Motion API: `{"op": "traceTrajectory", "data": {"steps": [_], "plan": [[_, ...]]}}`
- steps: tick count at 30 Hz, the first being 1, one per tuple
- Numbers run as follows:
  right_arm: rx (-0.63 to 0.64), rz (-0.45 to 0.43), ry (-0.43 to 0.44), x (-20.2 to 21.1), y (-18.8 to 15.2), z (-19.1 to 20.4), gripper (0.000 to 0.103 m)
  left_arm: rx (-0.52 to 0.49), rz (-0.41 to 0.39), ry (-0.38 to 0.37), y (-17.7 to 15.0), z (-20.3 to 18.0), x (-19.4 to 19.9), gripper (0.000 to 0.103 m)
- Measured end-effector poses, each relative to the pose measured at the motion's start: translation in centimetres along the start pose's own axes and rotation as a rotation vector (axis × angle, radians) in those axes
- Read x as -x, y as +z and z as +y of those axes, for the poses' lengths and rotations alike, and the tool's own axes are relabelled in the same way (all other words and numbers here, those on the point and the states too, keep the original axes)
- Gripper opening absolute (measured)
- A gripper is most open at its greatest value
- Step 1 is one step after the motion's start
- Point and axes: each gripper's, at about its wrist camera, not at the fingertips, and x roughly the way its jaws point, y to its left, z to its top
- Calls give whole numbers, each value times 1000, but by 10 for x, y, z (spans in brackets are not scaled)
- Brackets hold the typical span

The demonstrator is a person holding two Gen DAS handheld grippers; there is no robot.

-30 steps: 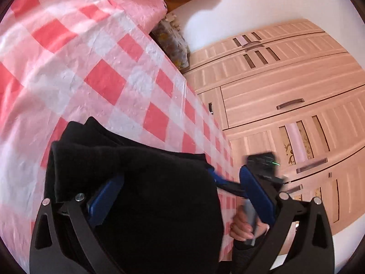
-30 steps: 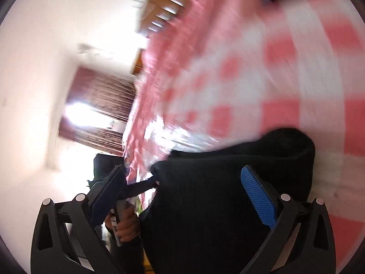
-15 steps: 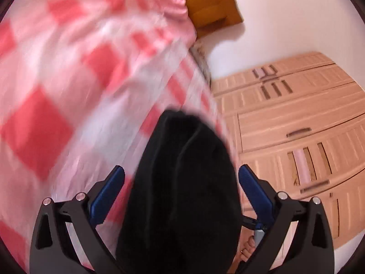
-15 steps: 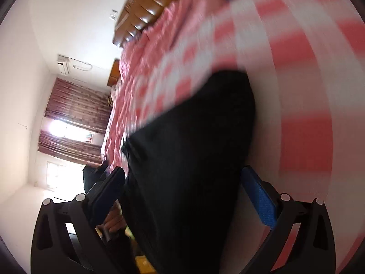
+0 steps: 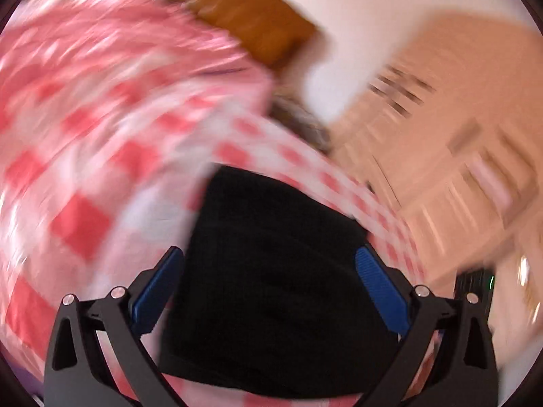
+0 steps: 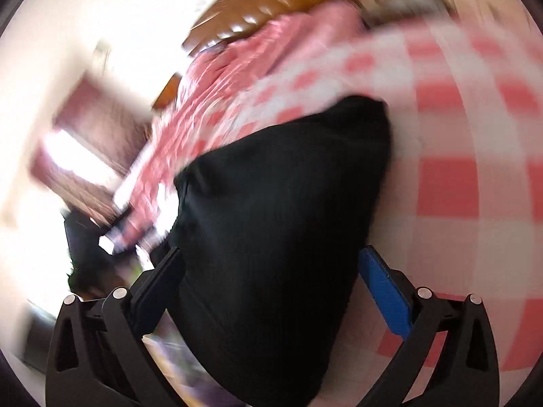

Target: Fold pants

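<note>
A pink-and-white checked bedspread (image 5: pixel 101 142) meets a brown wooden headboard (image 5: pixel 251 23), with a pale wardrobe (image 5: pixel 458 142), white wall and bright curtained window (image 6: pixel 78 146).

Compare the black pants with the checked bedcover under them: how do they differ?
The pants are plain black; the bedcover is pink-and-white checked. The pants are a small folded bundle; the bedcover is spread across the whole bed. The pants sit between open grippers; the bedcover lies beneath. Both are cloth.

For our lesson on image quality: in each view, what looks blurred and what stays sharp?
Left wrist view: the pink checked bedcover and the pale wooden wardrobe smear with motion blur, while the left tool is crisp. Right wrist view: the folded black pants are soft-edged and the window glares.
</note>
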Motion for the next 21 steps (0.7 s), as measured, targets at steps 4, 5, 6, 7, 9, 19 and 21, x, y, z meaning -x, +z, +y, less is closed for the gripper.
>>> {"op": "traceTrajectory", "data": {"steps": [4,5,6,7,9,19,21], "plan": [[306,12,-242,-21,-46,29,99,-415,57,249,-51,-56,-32,101],[309,5,-228,-27,-55,23,99,-450,78,296,-60,-57,-42,102],[286,-6,-199,-31,-58,18,99,-461,41,308,-65,-54,-45,102],[242,23,-159,-36,-54,11,99,-448,33,296,-65,-51,-44,102],[135,118,-67,-37,-36,0,99,-409,50,262,-59,-48,-38,101],[-362,284,283,-63,9,-81,99,455,356,-275,5,123,-87,101],[-349,318,306,-75,16,-75,99,425,398,-285,14,120,-97,101]]}}
